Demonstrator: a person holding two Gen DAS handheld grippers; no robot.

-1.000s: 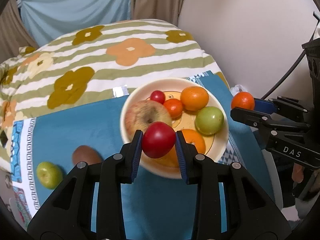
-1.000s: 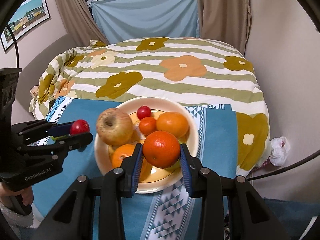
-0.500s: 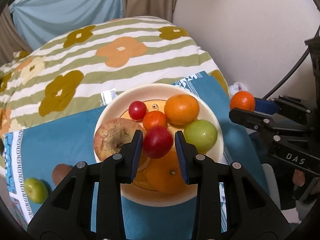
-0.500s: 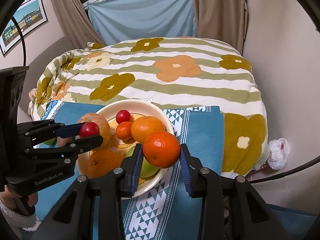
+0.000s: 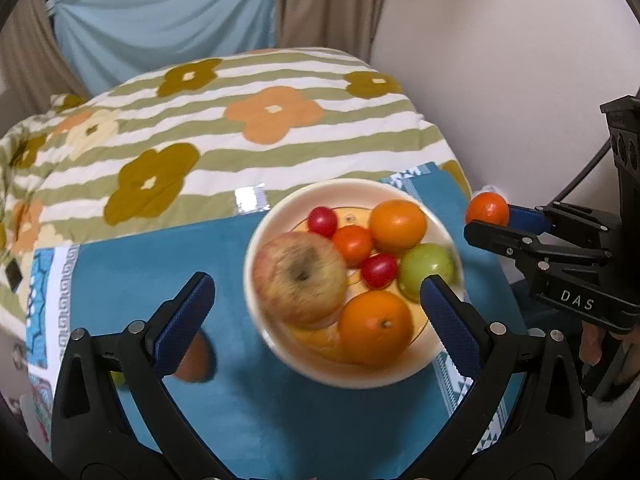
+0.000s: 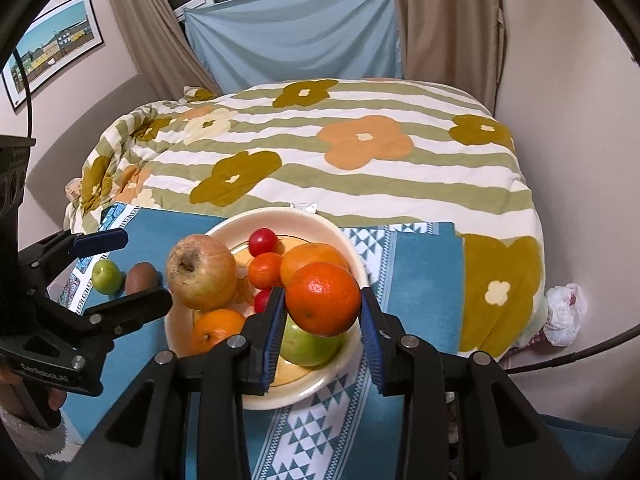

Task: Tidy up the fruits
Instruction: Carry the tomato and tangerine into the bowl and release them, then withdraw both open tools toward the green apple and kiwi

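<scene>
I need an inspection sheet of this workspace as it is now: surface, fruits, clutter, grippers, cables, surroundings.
Surface: blue cloth laid on a floral blanket.
Job's things: bowl holds an apple, two oranges, a green fruit, a small orange fruit and two small red ones; a green fruit and a brown fruit lie on the cloth.
Clutter: white plastic bag beside the bed.
Grippers: left gripper open, empty; right gripper shut on a mandarin.
Cables: black cable at right.
Surroundings: curtains, framed picture.

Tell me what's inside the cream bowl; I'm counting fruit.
Bowl: apple, two oranges, green fruit, small orange fruit, two red ones. Anything beneath them is hidden.
</scene>
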